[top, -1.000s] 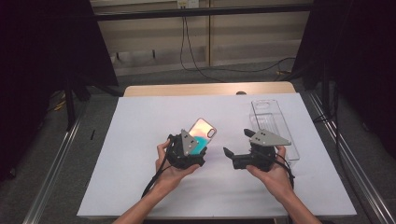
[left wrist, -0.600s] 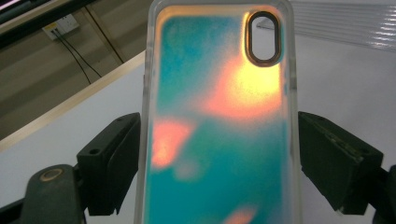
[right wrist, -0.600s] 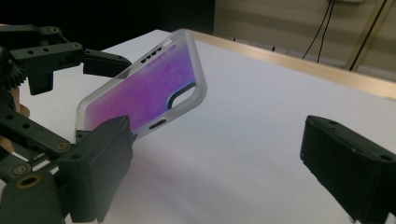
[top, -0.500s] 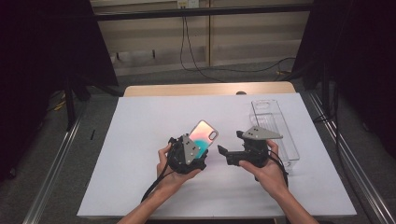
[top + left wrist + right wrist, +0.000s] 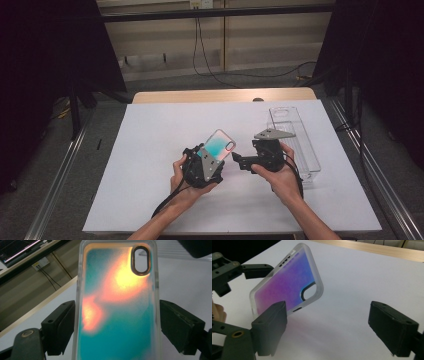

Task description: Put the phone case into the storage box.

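Translucent phone case (image 5: pixel 117 305) clamped by its long edges in left gripper (image 5: pixel 204 167). Right gripper (image 5: pixel 239 161) just beside it, jaws just closing, nothing between them.

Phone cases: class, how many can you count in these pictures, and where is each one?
1. The phone case is held off the white table between the left gripper's jaws, left of the clear tray. More may be hidden.

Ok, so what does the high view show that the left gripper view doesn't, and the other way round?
High view: the person's left hand and the metal rail left of the table. Left gripper view: the oval camera hole in the phone case, and the left fingers pressed to its two long sides. Both: the case and the white sheet.
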The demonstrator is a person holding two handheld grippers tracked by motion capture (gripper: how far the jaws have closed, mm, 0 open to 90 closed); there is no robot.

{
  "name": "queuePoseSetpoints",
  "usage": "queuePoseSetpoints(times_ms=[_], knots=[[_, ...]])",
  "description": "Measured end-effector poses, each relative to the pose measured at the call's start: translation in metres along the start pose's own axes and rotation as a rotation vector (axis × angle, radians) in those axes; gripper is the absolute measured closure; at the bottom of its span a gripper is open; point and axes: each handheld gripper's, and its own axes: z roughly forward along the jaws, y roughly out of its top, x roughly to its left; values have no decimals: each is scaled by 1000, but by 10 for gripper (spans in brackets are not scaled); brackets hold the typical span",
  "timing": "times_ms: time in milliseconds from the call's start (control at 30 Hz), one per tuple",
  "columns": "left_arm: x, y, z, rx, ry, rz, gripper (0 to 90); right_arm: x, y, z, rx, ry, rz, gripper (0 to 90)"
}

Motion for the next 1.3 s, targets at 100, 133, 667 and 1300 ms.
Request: queuePoseSetpoints(times_ms=[100, 133, 667, 1300], knots=[[-1, -1, 1, 6, 4, 14, 172, 2, 1, 2, 4, -28, -20, 187], [-2, -1, 1, 5, 6, 19, 173, 1, 1, 3, 6, -3, -17, 180], [-5, 0, 0, -13, 14, 34, 173, 3, 6, 13, 73, 60, 47, 463], [-3, -1, 2, -13, 29, 20, 173, 1, 12, 21, 107, 124, 186, 689]])
